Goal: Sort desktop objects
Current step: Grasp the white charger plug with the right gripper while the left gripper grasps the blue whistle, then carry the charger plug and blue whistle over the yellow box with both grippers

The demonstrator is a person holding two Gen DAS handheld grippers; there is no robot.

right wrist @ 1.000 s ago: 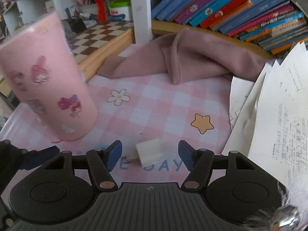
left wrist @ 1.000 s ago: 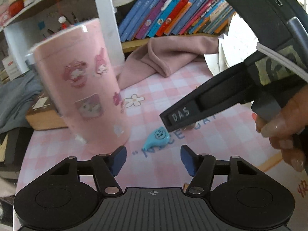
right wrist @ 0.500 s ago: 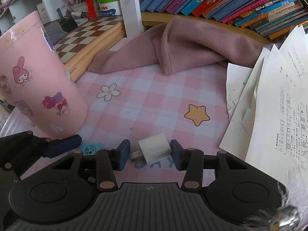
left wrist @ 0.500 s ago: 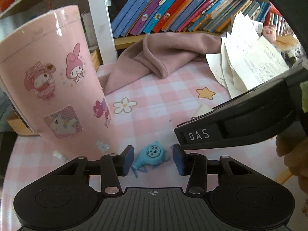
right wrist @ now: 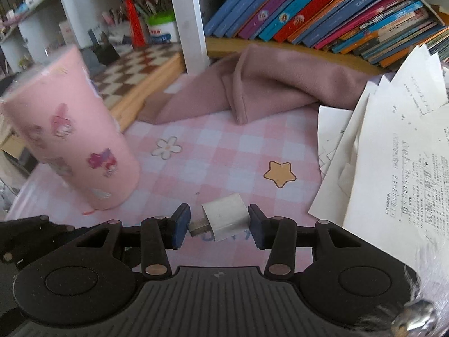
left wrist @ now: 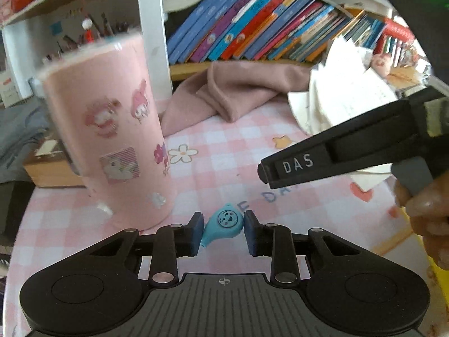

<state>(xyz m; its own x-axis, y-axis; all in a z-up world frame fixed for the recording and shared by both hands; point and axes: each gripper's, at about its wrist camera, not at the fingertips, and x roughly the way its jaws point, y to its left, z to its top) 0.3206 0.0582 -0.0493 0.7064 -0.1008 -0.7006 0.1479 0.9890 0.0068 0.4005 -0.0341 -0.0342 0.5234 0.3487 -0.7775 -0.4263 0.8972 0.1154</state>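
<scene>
Left gripper (left wrist: 223, 231) fingers clamped on blue charm (left wrist: 223, 222); right gripper (right wrist: 219, 226), lettered "DAS", fingers pinching white plug (right wrist: 226, 220) beside pink cup (right wrist: 70, 151).

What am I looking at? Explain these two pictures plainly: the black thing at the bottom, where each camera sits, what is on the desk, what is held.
There is no robot. A person holds a two-finger grabber in each hand, and a wide-angle camera on each looks forward along its fingers. The black shape at the bottom of each picture is that grabber.

In the left view, the left gripper is shut on a small blue charm. In the right view, the right gripper, whose jaws have just been closing, clamps a white charger plug.

On the pink checked tablecloth are a tall pink cup, a crumpled pink cloth and loose papers. Books are shelved behind.
</scene>
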